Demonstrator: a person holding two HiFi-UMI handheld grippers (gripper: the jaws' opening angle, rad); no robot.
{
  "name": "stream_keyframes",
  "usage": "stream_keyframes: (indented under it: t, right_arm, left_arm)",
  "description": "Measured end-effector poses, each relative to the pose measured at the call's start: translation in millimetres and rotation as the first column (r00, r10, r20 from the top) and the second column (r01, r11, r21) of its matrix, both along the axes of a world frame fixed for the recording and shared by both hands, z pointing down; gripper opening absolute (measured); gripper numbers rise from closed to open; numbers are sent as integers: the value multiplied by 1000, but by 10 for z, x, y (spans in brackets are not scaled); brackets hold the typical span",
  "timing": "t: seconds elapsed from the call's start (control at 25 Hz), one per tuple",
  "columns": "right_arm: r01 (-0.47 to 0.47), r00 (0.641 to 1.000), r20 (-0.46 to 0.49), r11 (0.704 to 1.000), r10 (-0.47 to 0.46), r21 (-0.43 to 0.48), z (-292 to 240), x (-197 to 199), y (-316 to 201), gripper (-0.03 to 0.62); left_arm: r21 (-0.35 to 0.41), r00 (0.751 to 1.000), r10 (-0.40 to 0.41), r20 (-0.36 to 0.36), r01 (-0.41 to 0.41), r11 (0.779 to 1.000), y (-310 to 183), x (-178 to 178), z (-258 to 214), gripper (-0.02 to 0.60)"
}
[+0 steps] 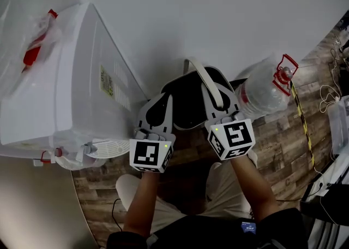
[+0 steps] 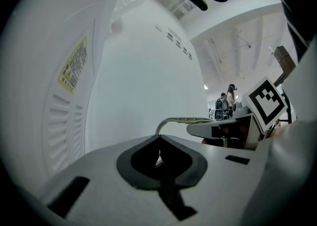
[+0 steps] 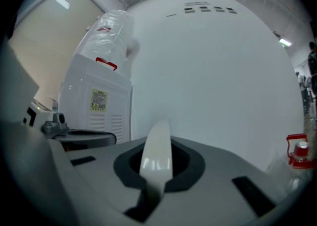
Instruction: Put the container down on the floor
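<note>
Starting closest: the person's knees and forearms sit at the bottom of the head view, with both marker cubes just past them. The right gripper point(image 3: 157, 163) is clamped tight on the cream carry handle point(image 1: 206, 76). You can see the strap squeezed right between the jaws, so that side looks like it's taking the weight. The left gripper point(image 2: 159, 163) has its jaws pretty much together with only a sliver of light between them. I can't make out anything in there. From above it sits at the left edge of the container point(image 1: 185, 106), so my guess is it's steadying that side rather than carrying it.

The container is the dark tub between the two grippers. It's right in front of the knees, over the wood-look floor point(image 1: 278, 133) and close to the wall point(image 1: 218, 13). I can't tell if its base is touching down yet, because it's hidden from above.

Further out, a big water jug point(image 1: 262, 89) with a red cap lies on the floor to the right. A white water dispenser point(image 1: 71, 78) stands on the left. The gap between them looks like the drop spot, so lowering straight down seems sensible.
</note>
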State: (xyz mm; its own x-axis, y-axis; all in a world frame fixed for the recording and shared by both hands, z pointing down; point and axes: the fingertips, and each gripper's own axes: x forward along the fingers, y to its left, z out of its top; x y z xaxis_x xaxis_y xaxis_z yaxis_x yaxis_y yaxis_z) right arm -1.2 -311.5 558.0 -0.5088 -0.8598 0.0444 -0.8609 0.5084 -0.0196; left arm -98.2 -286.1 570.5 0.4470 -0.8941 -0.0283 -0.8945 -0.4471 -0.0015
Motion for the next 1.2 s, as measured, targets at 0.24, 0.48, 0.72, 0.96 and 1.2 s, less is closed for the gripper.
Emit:
stream_keyframes:
  t: [0.24, 0.48, 0.72, 0.96, 1.2]
  right_arm:
    - [-5, 1000, 2, 1000, 5, 2, 246, 14, 21, 28]
    - [-18, 1000, 2, 1000, 18, 6, 417, 23, 25, 28]
    - [-30, 1000, -9, 1000, 30, 10, 571, 21, 58, 28]
    - [-33, 999, -9, 999, 33, 4, 716, 28, 87, 28]
    - [-39, 999, -9, 999, 39, -8, 843, 29, 50, 28]
  left_arm:
    - [-4, 1000, -9, 16, 9, 1000, 17, -7, 238, 18]
    - [5, 1000, -3, 21, 3, 1000, 25, -16, 362, 18]
    - [3, 1000, 4, 14, -4, 1000, 53, -28, 499, 18]
    - [-2, 1000, 2, 14, -2, 1000, 111, -23, 614, 18]
    - [-3, 999, 14, 38, -14, 1000, 115, 13, 662, 18]
